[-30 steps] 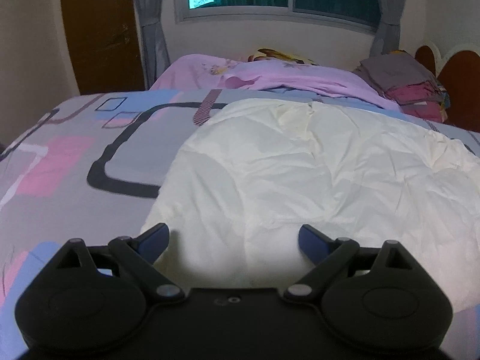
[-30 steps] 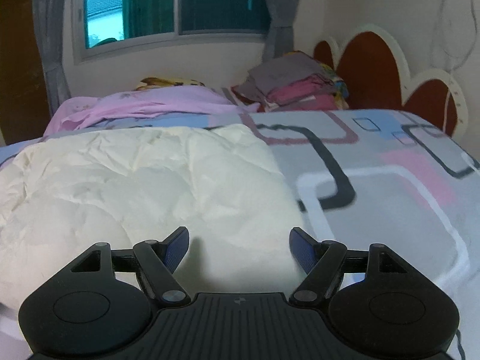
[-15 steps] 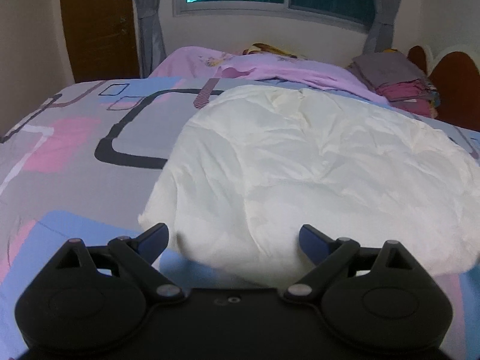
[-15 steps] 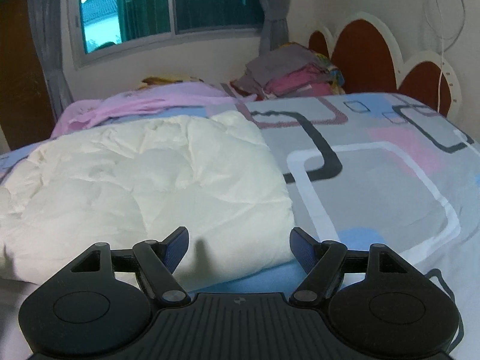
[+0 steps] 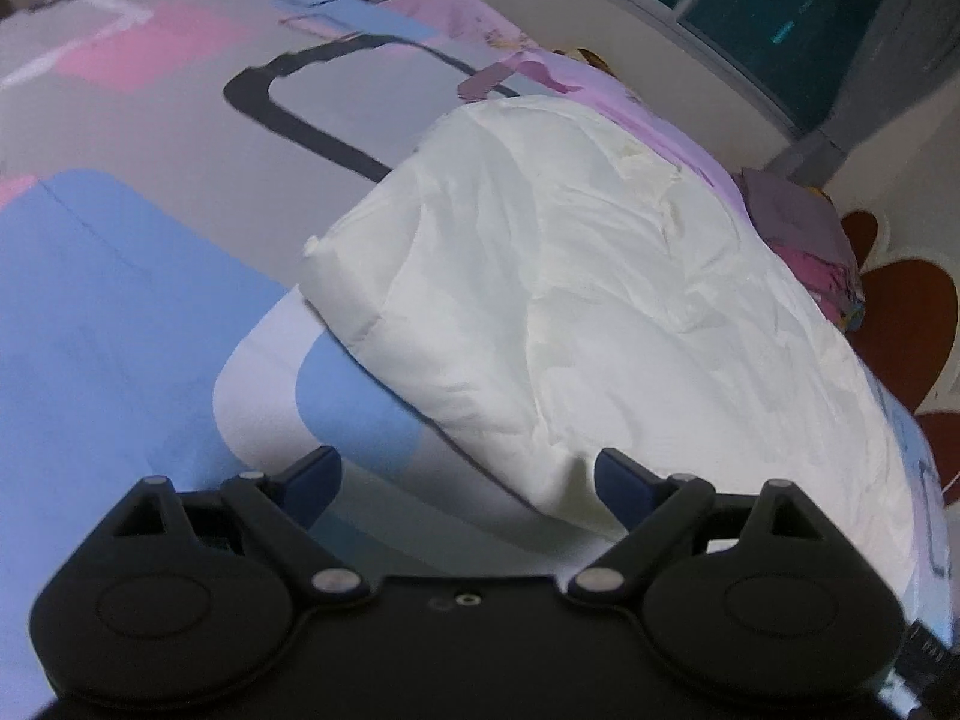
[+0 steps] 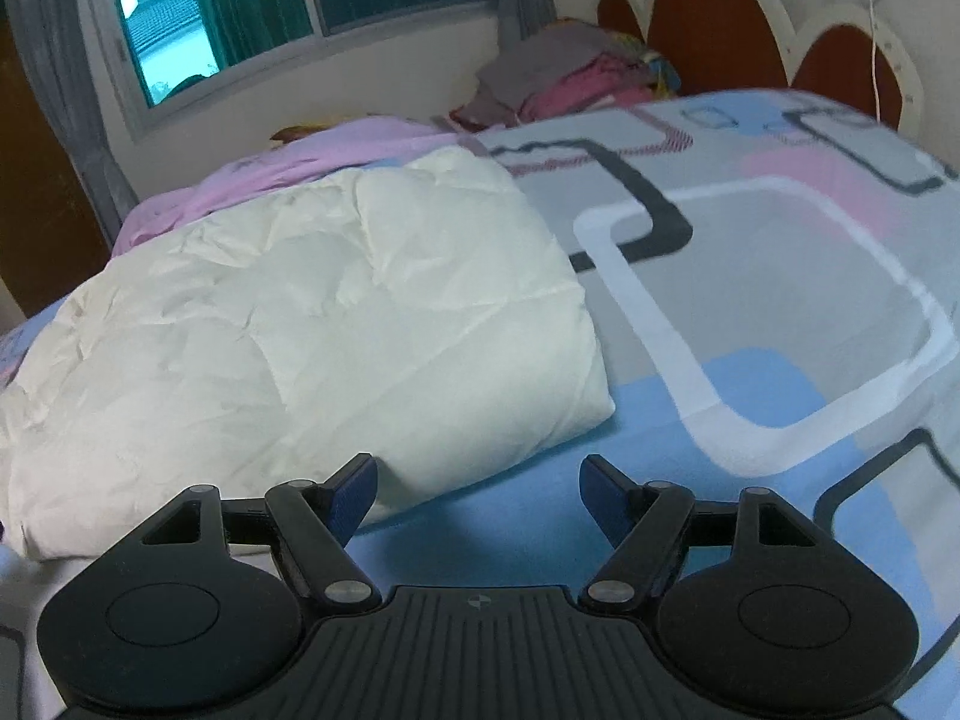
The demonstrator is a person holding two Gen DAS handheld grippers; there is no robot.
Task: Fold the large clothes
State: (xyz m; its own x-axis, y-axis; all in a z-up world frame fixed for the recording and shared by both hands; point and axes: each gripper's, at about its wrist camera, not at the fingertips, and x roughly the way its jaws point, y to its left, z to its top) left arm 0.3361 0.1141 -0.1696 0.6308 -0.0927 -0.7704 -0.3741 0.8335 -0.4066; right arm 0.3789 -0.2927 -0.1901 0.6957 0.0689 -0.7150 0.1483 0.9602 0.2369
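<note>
A puffy cream-white padded garment [image 5: 600, 312] lies folded on the patterned bedspread [image 5: 150, 276]. In the left wrist view its near edge runs diagonally just beyond my left gripper [image 5: 465, 483], which is open and tilted; the right fingertip [image 5: 621, 480] sits against the garment's near edge, with bare bedspread between the jaws. In the right wrist view the same garment [image 6: 312, 324] fills the left half, its near right corner just ahead of my right gripper [image 6: 477, 489], which is open with blue bedspread between its fingers. Neither gripper holds anything.
A lilac sheet [image 6: 312, 162] lies bunched behind the garment. A stack of folded grey and pink clothes [image 6: 570, 78] sits by the scalloped headboard [image 6: 750, 42]. A window [image 6: 300, 12] with grey curtains is beyond. Open bedspread [image 6: 780, 300] stretches to the right.
Both grippers have drawn back toward the bed's near side and sunk, so the garment's near edge now shows ahead of them. The left view has rolled noticeably. Both stay open.
</note>
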